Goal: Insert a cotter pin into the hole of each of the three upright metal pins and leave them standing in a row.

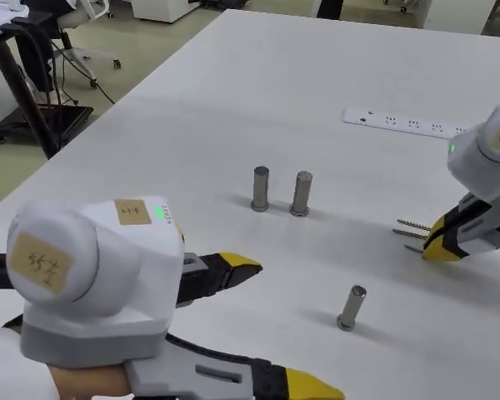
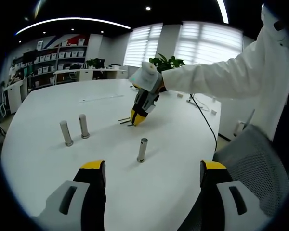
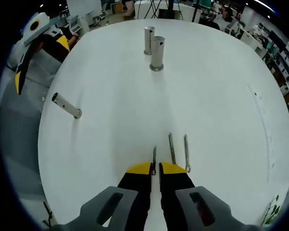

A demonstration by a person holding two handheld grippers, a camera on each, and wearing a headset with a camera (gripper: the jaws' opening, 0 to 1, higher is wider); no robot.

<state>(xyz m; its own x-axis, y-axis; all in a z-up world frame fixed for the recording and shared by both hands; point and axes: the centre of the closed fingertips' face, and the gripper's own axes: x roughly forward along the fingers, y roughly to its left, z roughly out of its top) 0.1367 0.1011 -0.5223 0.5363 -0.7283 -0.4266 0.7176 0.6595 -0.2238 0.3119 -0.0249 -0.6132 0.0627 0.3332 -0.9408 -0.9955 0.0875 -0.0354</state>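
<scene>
Left claw (image 2: 152, 168), lower left of the head view: jaws wide apart, holding nothing, above the white counter (image 1: 150, 167). Right claw (image 3: 155, 168), right edge of the head view: tips down at the counter, jaws closed to a thin gap about one cotter pin (image 3: 154, 156), with two more cotter pins (image 3: 172, 147) lying just beside it. Metal pins (image 1: 301, 193), three, all upright: a pair close together mid-frame, third pin (image 1: 351, 307) apart, lower right of centre; power strip (image 1: 400, 123), upper right.

Silver metal pins (image 1: 301, 193); wht table (image 1: 233, 108); right gripper (image 1: 432, 248) yellow-tipped blk.
</scene>
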